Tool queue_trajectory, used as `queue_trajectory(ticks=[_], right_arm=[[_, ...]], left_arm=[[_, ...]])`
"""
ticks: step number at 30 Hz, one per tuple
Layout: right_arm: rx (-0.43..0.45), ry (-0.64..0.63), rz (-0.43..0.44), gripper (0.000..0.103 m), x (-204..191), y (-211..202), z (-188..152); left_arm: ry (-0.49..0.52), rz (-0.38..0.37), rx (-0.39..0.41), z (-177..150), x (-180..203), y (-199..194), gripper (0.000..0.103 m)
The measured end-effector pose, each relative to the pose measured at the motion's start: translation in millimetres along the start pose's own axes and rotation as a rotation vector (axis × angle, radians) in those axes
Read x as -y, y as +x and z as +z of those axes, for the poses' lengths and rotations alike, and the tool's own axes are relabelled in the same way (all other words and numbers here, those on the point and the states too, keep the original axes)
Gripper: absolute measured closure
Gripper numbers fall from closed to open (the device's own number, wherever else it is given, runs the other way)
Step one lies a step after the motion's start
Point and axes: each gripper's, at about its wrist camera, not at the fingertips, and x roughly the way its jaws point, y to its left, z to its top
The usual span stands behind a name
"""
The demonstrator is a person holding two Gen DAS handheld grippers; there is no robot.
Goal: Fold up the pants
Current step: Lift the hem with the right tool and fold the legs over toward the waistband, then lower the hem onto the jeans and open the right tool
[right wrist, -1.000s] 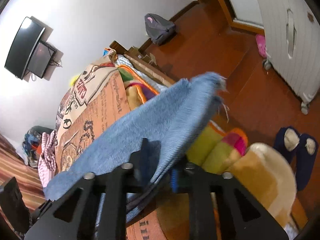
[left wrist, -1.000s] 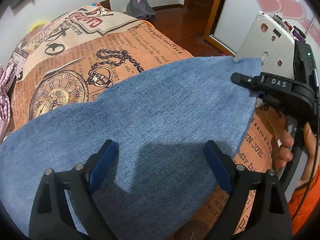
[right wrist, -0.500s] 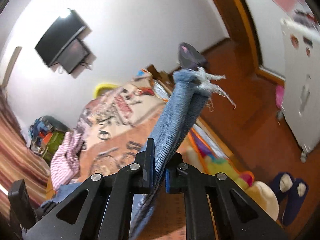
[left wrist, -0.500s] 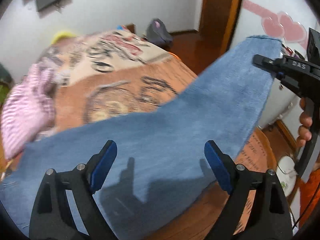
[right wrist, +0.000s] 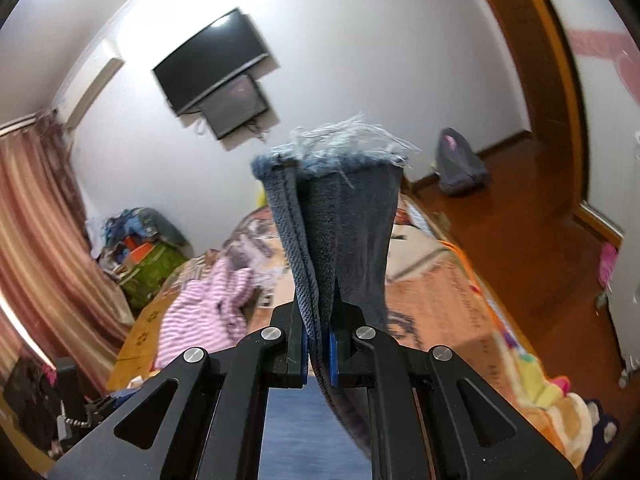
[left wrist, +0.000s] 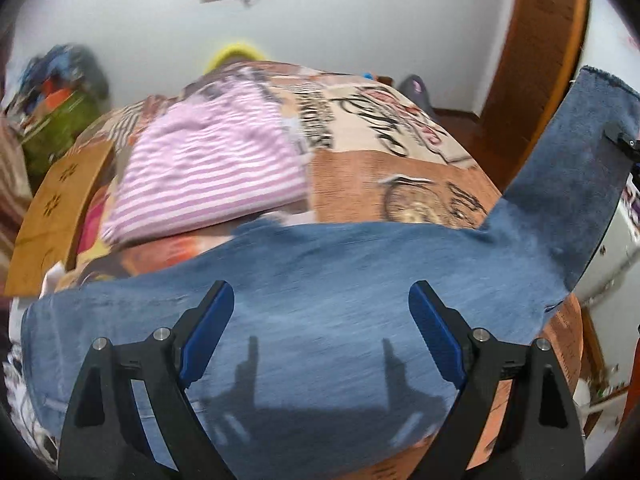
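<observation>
Across the patterned orange bed [left wrist: 384, 168], my right jaws pinch the blue denim pants' [left wrist: 320, 304] frayed hem [right wrist: 340, 148]; left jaws spread; I should carry it over evenly.

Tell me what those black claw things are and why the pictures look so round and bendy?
Those claws are grippers, pinching tools a person holds, one in each hand. Each carries a small wide-eyed camera looking along its fingers, which bends the picture. One picture comes from the left gripper, whose blue-padded fingers are wide open above blue jeans spread on a bed. The other comes from the right gripper, pinched shut on the jeans' frayed leg end, lifting it up. A pink striped garment also lies on the bed.
</observation>
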Motion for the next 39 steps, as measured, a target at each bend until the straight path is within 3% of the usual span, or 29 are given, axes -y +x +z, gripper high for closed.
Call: queue_trajectory(ticks=[6, 13, 21, 28, 33, 36, 39], right_arm=[[-0.018, -0.079, 0.044, 0.097, -49, 15, -5], [-0.082, -0.171, 0.091, 0.096, -106, 44, -31], [-0.287, -0.258, 0.153, 0.096, -151, 94, -112], [-0.498, -0.358, 0.144, 0.094, -157, 128, -186], [-0.547, -0.364, 0.158, 0.083, -151, 130, -198], [-0.578, -0.355, 0.208, 0.064, -150, 125, -195], [-0.579, -0.371, 0.239, 0.06, -149, 112, -192]], left_arm=[[-0.071, 0.012, 0.027, -20, -51, -24, 0.013], [-0.071, 0.051, 0.053, -48, -85, -48, 0.013], [-0.129, 0.077, 0.051, -73, -118, -59, 0.013], [-0.186, 0.094, 0.044, -78, -136, -59, 0.013], [-0.179, 0.097, 0.047, -71, -130, -58, 0.013], [-0.163, 0.095, 0.054, -62, -120, -58, 0.013], [-0.135, 0.083, 0.073, -49, -104, -58, 0.013]])
